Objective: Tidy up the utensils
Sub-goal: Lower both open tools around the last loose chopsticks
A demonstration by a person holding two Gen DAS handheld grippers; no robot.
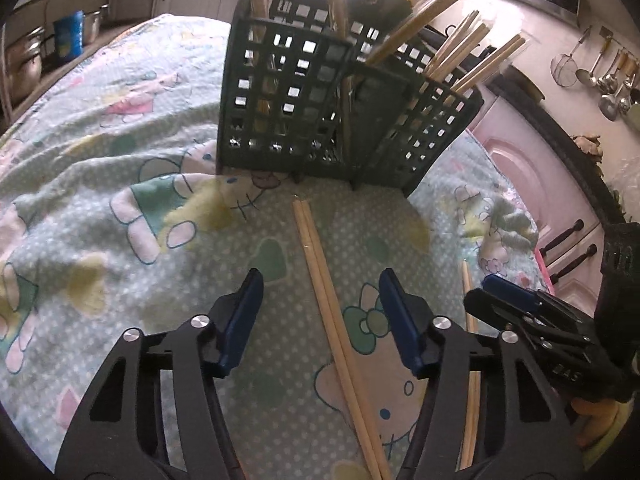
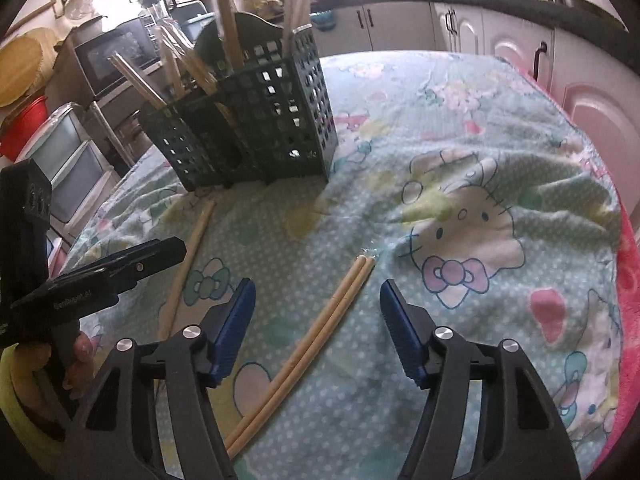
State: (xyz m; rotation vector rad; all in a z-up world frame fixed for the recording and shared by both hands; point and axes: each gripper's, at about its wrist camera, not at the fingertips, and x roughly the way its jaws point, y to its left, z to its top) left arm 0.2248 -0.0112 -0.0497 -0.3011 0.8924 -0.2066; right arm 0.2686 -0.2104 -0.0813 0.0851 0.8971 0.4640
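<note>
A dark green lattice utensil holder [image 1: 320,108] stands on the cloth, with several wooden chopsticks upright in its compartments; it also shows in the right wrist view [image 2: 256,116]. A pair of wooden chopsticks [image 1: 332,304] lies flat between my left gripper's [image 1: 320,280] open fingers. Another pair [image 2: 316,340] lies between my right gripper's [image 2: 318,288] open fingers. The right gripper [image 1: 508,300] appears at the right of the left view, over the second pair [image 1: 468,308]. The left gripper [image 2: 120,264] appears at the left of the right view.
The table is covered by a wrinkled Hello Kitty cloth [image 1: 120,168]. Kitchen cabinets [image 2: 480,28], a microwave [image 2: 116,56] and hanging ladles [image 1: 600,76] surround it. A pink cloth edge [image 2: 628,288] lies at the right.
</note>
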